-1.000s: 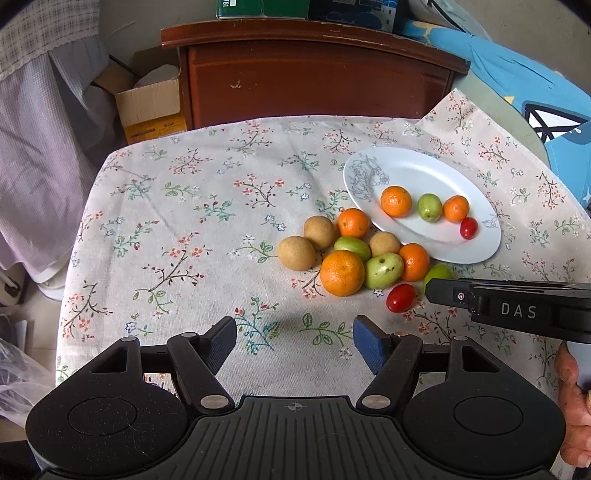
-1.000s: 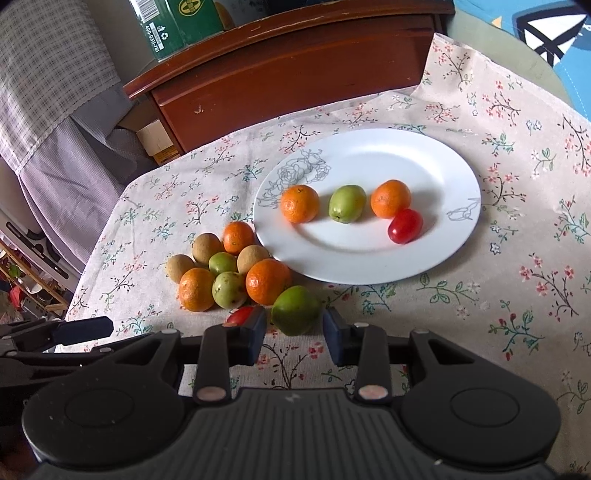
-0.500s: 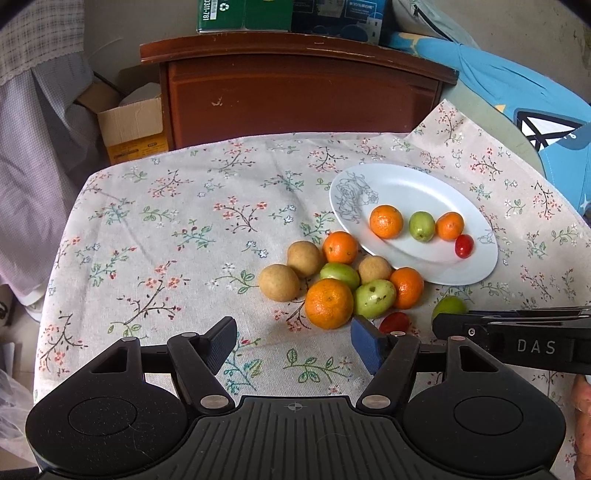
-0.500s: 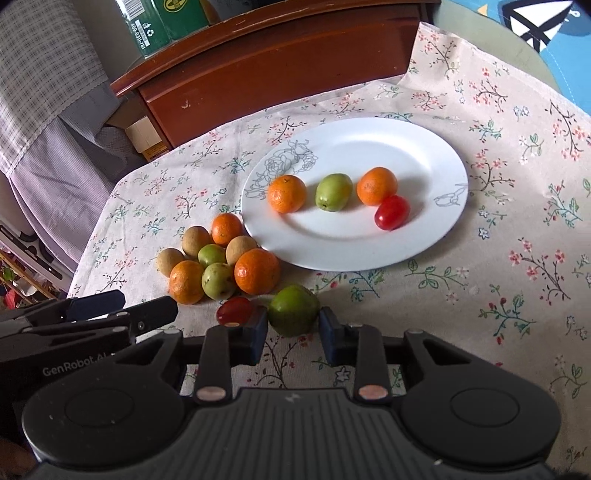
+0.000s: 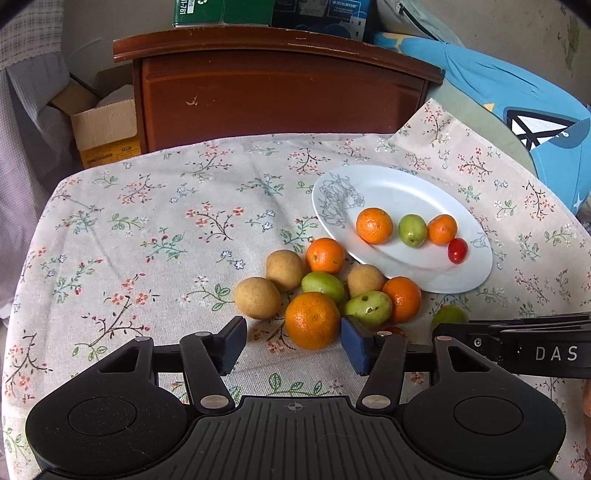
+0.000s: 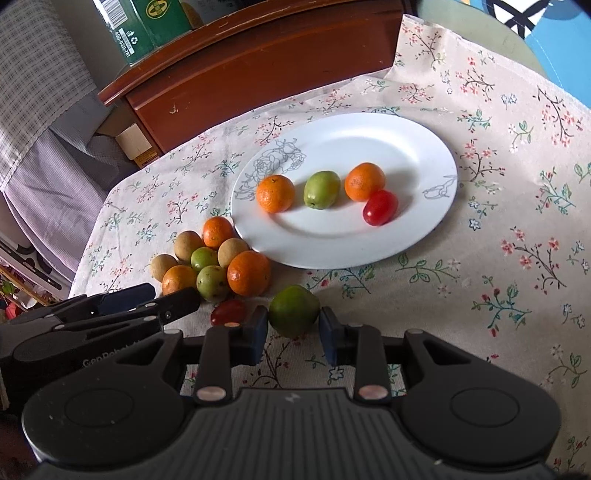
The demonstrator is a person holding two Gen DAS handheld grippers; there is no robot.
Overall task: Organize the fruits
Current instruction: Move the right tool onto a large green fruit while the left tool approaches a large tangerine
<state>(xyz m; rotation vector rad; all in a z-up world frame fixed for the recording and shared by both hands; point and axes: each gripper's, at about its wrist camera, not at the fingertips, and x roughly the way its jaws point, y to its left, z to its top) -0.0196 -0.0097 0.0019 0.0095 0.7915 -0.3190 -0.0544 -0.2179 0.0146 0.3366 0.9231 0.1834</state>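
Observation:
A white plate (image 6: 369, 140) on the floral cloth holds two oranges, a green fruit (image 6: 321, 189) and a red tomato (image 6: 379, 207). Beside the plate's near-left rim (image 5: 406, 173) lies a pile of oranges, green fruits and brown round fruits. My left gripper (image 5: 293, 345) hovers at the pile's near edge. Its jaws are closing, with the big orange (image 5: 312, 319) partly between them and the pads clear of it. My right gripper (image 6: 293, 332) is shut on a separate green fruit (image 6: 293, 310) resting on the cloth. A red tomato (image 6: 228, 312) lies just left of it.
A brown wooden cabinet (image 5: 280, 99) stands behind the table, with a green carton (image 6: 147, 22) on top. An open cardboard box (image 5: 107, 129) sits on the floor at the left. A blue cushion (image 5: 517, 103) lies at the back right. The cloth drops off at the left edge.
My left gripper has come closer to the pile and its jaws have narrowed around the big orange. The right gripper's pads have closed onto the green fruit and it has stayed in place.

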